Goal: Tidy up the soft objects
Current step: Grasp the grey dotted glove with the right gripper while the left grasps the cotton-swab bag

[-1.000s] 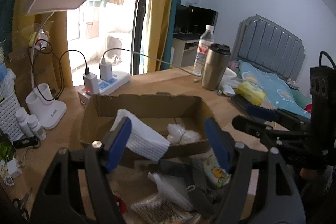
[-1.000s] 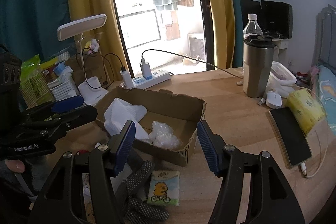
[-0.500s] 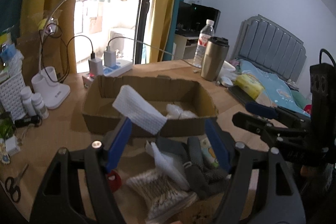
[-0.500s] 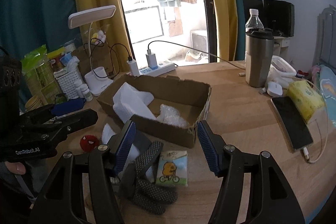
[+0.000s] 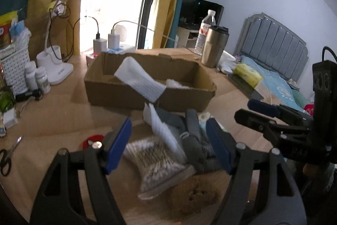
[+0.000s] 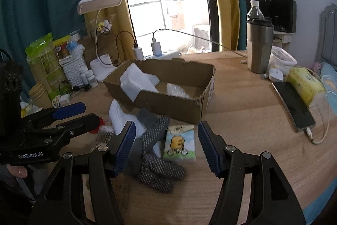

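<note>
Right now, both handheld grippers hover low over a wooden desk (image 6: 242,102), each with jaws spread wide and grasping nothing. A shallow cardboard box (image 6: 168,102) sits mid-desk, already containing a white foam sheet (image 6: 137,83) that leans over its near wall and a crumpled clear plastic wrap (image 6: 175,91).

Just in front of the box lies a loose heap of soft things. The right gripper (image 6: 165,148) frames a grey knit glove (image 6: 155,161) and, touching it, a small tissue pack (image 6: 181,143) printed with a cartoon. The left gripper (image 5: 168,146) frames a bundle of cotton swabs (image 5: 155,161) under another white sheet (image 5: 162,130).

Everything in the heap looks light and limp. The glove would likely sag, so pinching its bunched middle seems safest; the tissue pack should squeeze easily across its short sides.
</note>
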`<control>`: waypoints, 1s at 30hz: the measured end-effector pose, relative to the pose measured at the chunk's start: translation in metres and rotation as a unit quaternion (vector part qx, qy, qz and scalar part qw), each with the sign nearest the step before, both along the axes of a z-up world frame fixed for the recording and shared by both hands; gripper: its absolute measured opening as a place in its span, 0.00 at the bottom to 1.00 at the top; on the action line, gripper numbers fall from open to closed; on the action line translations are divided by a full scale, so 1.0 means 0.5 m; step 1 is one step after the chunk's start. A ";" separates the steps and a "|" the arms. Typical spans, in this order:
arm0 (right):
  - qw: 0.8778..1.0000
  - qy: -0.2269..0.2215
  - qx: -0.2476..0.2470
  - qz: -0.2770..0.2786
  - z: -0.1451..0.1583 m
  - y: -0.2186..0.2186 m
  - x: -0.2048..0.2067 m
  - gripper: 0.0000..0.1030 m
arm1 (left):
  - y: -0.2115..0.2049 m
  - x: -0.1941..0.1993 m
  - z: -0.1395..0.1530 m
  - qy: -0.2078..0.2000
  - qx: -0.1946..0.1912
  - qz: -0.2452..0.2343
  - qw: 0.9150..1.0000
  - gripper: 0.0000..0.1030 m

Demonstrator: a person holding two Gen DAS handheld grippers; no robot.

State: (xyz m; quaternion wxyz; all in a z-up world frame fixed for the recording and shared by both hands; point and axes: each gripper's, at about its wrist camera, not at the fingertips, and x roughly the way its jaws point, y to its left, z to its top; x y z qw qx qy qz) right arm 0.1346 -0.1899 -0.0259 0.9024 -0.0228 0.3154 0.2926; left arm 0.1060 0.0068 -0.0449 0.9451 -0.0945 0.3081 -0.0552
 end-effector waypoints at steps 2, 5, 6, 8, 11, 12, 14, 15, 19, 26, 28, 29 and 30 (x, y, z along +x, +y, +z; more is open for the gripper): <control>1.000 0.002 -0.003 0.001 -0.006 0.001 -0.005 0.63 | 0.000 -0.008 -0.008 0.003 -0.003 0.002 1.000 0.72; 1.000 0.005 -0.008 0.004 -0.015 0.006 -0.014 0.63 | 0.002 -0.019 -0.019 0.006 -0.007 0.004 1.000 0.72; 1.000 0.005 -0.010 0.005 -0.018 0.009 -0.016 0.63 | 0.003 -0.022 -0.023 0.006 -0.009 0.005 1.000 0.72; 1.000 0.008 -0.014 0.009 -0.025 0.016 -0.019 0.63 | 0.007 -0.031 -0.030 0.007 -0.012 0.007 1.000 0.72; 1.000 0.016 -0.018 0.016 -0.038 0.030 -0.024 0.63 | 0.015 -0.039 -0.043 0.012 -0.016 0.011 1.000 0.72; 0.999 0.018 -0.019 0.021 -0.042 0.035 -0.027 0.63 | 0.017 -0.042 -0.048 0.014 -0.016 0.012 1.000 0.72; 0.999 0.022 -0.022 0.028 -0.051 0.046 -0.028 0.63 | 0.022 -0.047 -0.056 0.017 -0.017 0.014 1.000 0.72; 0.999 0.025 -0.024 0.031 -0.057 0.051 -0.029 0.63 | 0.025 -0.050 -0.060 0.019 -0.018 0.016 1.000 0.72; 0.998 0.034 -0.032 0.042 -0.075 0.069 -0.032 0.63 | 0.036 -0.056 -0.077 0.025 -0.021 0.023 0.999 0.72; 0.997 0.046 -0.038 0.042 -0.098 0.086 -0.026 0.63 | 0.054 -0.069 -0.105 0.036 -0.030 0.036 0.998 0.72; 0.997 0.049 -0.037 0.042 -0.102 0.088 -0.021 0.63 | 0.059 -0.070 -0.110 0.038 -0.034 0.038 0.998 0.72; 0.997 0.050 -0.037 0.041 -0.104 0.089 -0.017 0.63 | 0.061 -0.069 -0.112 0.039 -0.036 0.038 0.998 0.72; 0.997 0.052 -0.038 0.041 -0.106 0.092 -0.014 0.63 | 0.062 -0.069 -0.112 0.039 -0.037 0.038 0.998 0.72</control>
